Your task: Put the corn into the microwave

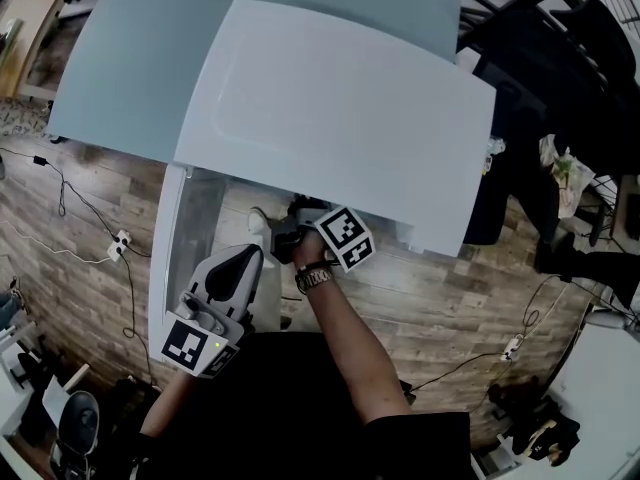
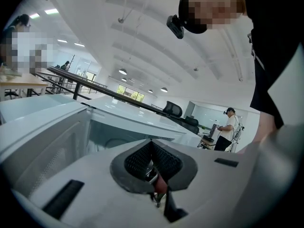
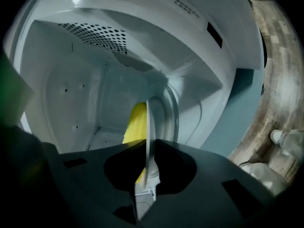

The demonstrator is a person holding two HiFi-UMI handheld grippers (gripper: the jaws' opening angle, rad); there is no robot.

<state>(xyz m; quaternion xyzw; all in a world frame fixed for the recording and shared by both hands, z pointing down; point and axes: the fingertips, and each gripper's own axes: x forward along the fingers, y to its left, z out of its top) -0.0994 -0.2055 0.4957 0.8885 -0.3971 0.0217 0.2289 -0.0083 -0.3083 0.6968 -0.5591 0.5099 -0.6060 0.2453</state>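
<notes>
Wood-plank floor (image 1: 90, 218) frames the pale blue table (image 1: 120, 68), and on it sits the big white microwave (image 1: 330, 108), its door (image 1: 170, 258) swung open to the left. We're at the delivery now. The right gripper (image 3: 146, 148) is reaching into the cavity (image 3: 85, 94) with its jaws clamped on the rim of a white plate (image 3: 151, 127), and the yellow corn (image 3: 135, 125) lies on that plate, already past the opening. The left gripper (image 2: 152, 148) hangs by the door, jaws together, nothing between them.

What counts here, I'd say, is carrying the plate flat so the corn can't roll off. It should go deep enough to clear the door frame, and the plate should settle on the cavity floor before that grip lets go. A rushed release looks like the risk.
</notes>
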